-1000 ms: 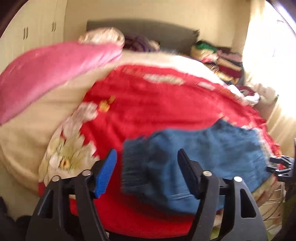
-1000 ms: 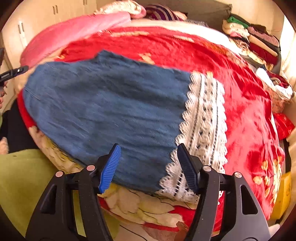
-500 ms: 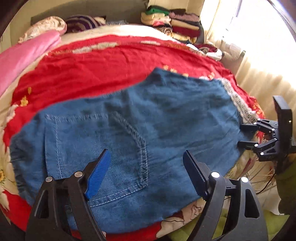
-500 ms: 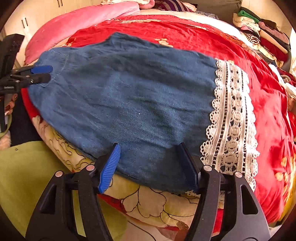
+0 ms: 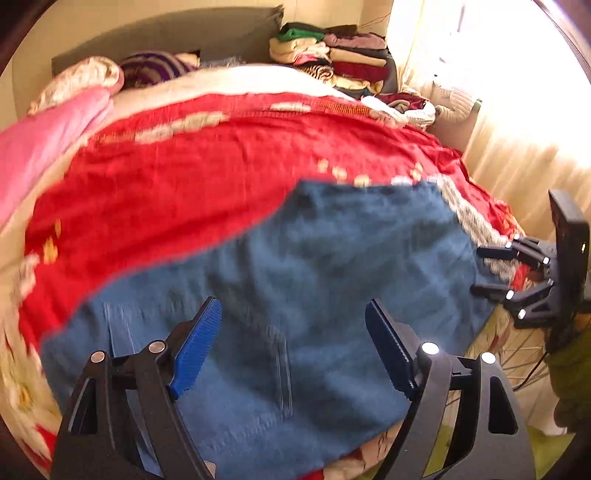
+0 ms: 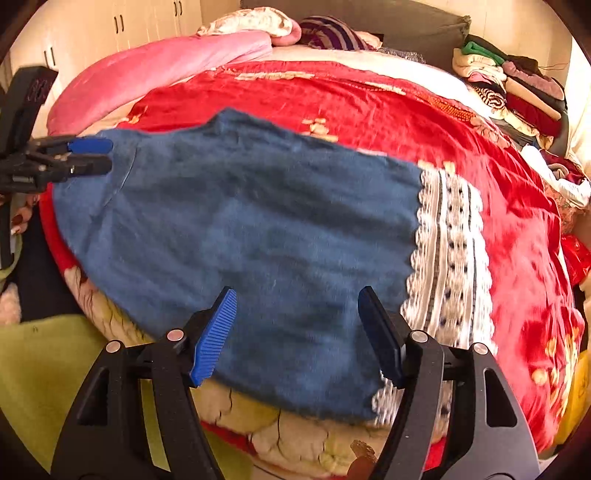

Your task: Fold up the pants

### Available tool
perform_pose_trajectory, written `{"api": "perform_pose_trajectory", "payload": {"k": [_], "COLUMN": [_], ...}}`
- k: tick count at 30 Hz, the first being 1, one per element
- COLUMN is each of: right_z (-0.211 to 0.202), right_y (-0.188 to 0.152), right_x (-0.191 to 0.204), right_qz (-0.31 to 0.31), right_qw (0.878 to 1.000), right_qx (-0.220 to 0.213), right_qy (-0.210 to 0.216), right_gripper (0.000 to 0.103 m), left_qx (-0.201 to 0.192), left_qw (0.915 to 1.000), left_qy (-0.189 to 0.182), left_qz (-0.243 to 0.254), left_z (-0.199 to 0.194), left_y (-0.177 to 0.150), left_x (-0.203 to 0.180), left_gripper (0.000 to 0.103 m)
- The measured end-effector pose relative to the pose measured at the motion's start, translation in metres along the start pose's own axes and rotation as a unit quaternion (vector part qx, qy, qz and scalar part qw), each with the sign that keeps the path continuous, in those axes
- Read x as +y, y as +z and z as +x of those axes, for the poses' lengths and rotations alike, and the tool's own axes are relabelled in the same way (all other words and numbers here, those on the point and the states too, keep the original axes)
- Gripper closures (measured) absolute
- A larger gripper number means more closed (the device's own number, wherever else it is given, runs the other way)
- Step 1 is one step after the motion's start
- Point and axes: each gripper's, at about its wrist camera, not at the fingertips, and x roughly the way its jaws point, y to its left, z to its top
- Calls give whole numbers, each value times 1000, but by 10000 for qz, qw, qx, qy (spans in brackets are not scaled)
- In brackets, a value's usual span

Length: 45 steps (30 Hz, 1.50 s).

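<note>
Bed (image 6: 424, 33): red blanket (image 6: 369, 110), blue pants (image 6: 240, 229) flat, pink quilt (image 6: 166, 70), perhaps pillows.

blue pants (image 5: 332, 288), red bedspread (image 5: 207, 177), left gripper (image 5: 293, 347) agape

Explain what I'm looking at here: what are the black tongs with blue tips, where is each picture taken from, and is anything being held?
There is no robot. A person holds one pair of tongs in each hand, and each pair carries a wide-angle camera looking forward along its two fingers.

One picture comes from the left tongs, the other from the right tongs. Each pair also shows at the side of the other's picture.

On the red bedspread the blue denim pants lie flat, their white lace hem on the right-hand side. A pink blanket and stacked clothes lie further back.

Nothing is held: both pairs are open above the denim, and their jaws have just been opening wider.
</note>
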Motion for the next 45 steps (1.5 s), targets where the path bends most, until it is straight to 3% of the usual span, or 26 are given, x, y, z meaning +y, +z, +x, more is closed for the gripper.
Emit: {"api": "perform_pose_trajectory", "payload": {"k": [5,9,13,18,19,20,22,27,31,33,36,40,45], "right_z": [3,14,29,30,30,30,31,31,31,26,5,-5,39], "right_y": [20,28,19,9,8,7,6,5,4,8,20,40,57], "right_x": [-3,-20,-37,-39,-39,-38,-38,-38,-37,-40,-65,-121,-167], "right_qz": [-94,125,400,462,463,467,472,461,430,457,845,1581,1862], "right_qw": [9999,9998,9986,9987,9988,9987,9987,9988,9989,9988,9961,9853,9819], "right_qx": [-137,-8,303,190,183,178,170,127,157,158,-231,-638,-232], "right_qy": [-35,-130,-135,-47,-44,-41,-41,-40,-49,34,69,46,252], "right_gripper": [42,42,42,42,42,42,41,41,41,42,42,44,51], "left_qx": [55,192,500,803,796,774,706,-15,400,435,385,370,378], "left_qw": [9989,9983,9953,9872,9869,9879,9875,9833,9876,9842,9837,9843,9861], "left_qy": [-438,-493,-705,-1113,-1151,-1114,-1229,-1545,-1029,-1153,-1215,-1248,-1208], "left_qz": [-125,-255,-429,-818,-804,-747,-696,-965,-1118,-1272,-1269,-1195,-1080], "left_z": [24,61,97,132,133,134,132,107,129,135,134,127,127], "left_y": [49,75,85,80,79,79,80,83,74,70,69,69,64], "left_x": [-1,6,14,23,20,18,16,27,31,35,35,35,29], "left_gripper": [24,24,24,26,37,60,92,93,92,91,88,68,62]}}
